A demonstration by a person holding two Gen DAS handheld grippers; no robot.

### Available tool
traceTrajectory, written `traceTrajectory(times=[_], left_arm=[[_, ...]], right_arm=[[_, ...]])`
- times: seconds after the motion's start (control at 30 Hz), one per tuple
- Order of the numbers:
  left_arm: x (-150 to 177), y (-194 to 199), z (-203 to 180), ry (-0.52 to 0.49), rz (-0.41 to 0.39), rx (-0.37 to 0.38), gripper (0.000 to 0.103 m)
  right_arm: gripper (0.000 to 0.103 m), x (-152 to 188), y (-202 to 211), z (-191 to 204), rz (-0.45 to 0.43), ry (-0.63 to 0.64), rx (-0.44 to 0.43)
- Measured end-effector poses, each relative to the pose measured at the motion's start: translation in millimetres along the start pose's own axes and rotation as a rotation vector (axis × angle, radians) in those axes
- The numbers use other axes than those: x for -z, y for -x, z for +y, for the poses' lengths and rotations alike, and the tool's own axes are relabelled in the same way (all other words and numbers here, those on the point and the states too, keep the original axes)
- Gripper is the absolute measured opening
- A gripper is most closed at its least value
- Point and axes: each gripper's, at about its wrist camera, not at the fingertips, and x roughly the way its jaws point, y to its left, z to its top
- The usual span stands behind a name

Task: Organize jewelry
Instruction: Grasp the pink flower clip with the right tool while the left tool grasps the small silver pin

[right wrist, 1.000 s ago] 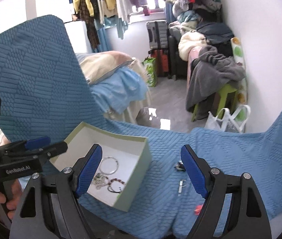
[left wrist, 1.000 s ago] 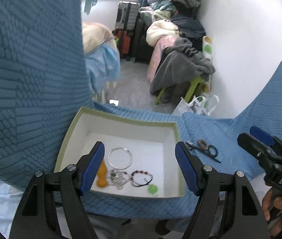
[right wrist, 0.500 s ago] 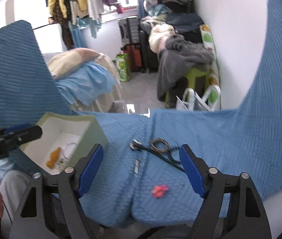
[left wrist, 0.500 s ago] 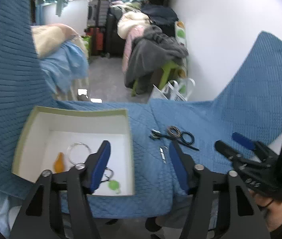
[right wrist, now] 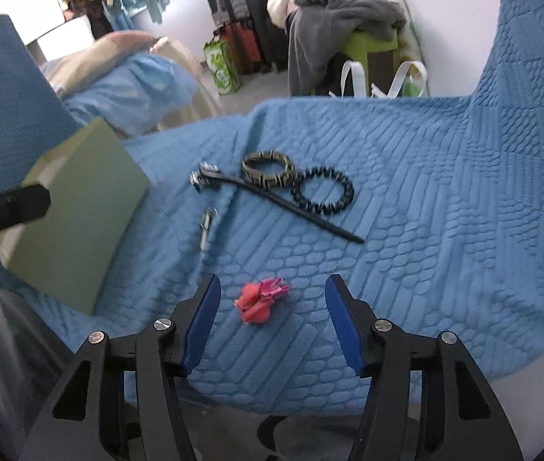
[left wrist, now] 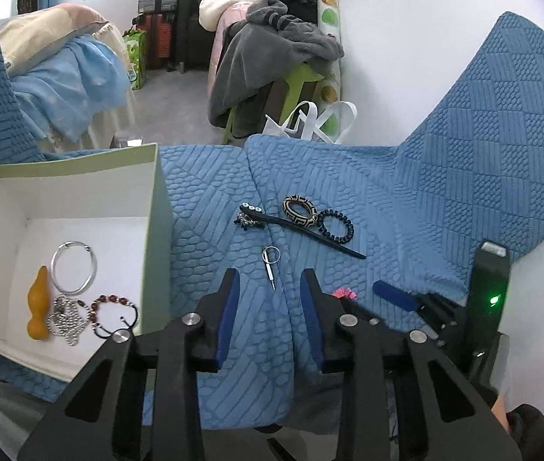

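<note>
Small silver keyring pendant [left wrist: 270,267] lies on the blue quilted cover [left wrist: 445,192], right of the pale-green box [left wrist: 156,207], lengthwise just ahead of the left tongs [left wrist: 270,288], which have been narrowing, empty.

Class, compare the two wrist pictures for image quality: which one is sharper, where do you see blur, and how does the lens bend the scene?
Left wrist view: sharp, the small screwdriver and hair stick crisp on the blue cover. Right wrist view: softer, the green box and patterned bangle smeared as by motion. Both: fisheye bending, dark corners, even daylight without harsh glare.
</note>
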Motion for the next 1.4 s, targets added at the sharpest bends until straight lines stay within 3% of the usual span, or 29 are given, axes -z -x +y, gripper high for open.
traceTrajectory(times=[0.13, 0.2, 0.4, 0.83, 1.17, 1.4], left_arm=[[0, -8, 1, 0.009, -0.001, -0.006, 0.033], [-1, -12, 4, 0.023, -0.004, 0.002, 0.033], [1, -23, 11, 0.064, 0.013, 0.006, 0.033], [-1, -41, 11, 0.086, 0.032, 0.039, 0.032], [-2, -82, 6, 0.102, 0.08, 0.062, 0.02], [2, -118, -1, 0.046, 0.125, 0.009, 0.02]], right_arm=[[0.054, 1, -15, 6, 0.02, 0.035, 0.006], [0.039, 3, -22, 8, 0.039, 0.049, 0.009], [0.034, 5, -27, 17, 0.03, 0.105, 0.055], [0.033, -2, -6, -2, -0.003, 0.035, 0.083], [0.033, -11, -5, -15, -0.023, -0.009, 0.111], [0.033, -12, -2, -25, -0.032, -0.051, 0.099]])
